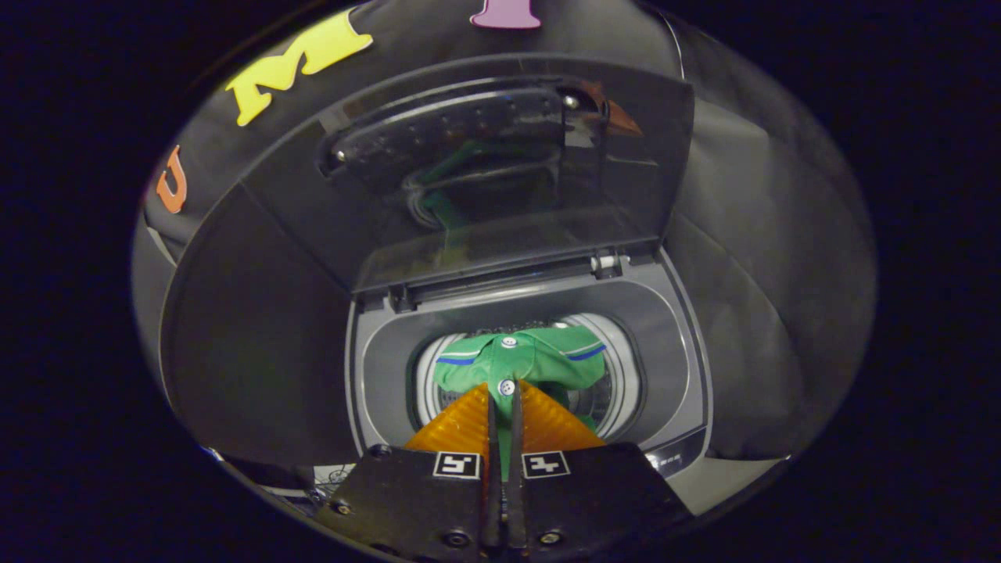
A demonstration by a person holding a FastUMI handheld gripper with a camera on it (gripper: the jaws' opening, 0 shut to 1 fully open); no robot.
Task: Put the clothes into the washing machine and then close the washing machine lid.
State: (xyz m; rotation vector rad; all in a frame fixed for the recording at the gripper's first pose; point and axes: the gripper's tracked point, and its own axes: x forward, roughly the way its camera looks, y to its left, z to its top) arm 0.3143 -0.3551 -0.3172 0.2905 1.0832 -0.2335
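your gripper point(504, 391) is nearly closed, its two fingers pinching a fold of the green shirt point(520, 360) by the button placket, so the cloth hangs from the tips rather than lying loose. you hold it directly over the round mouth of the drum point(618, 383), with the shirt's collar and sleeves spread across the opening; it looks partly lowered in, though how deep it sits is hard to tell. the washing machine point(680, 375) has its lid point(500, 172) standing upright at the back, propped open and out of your way. i judge the shirt is placed for release, and the lid is not yet shut.
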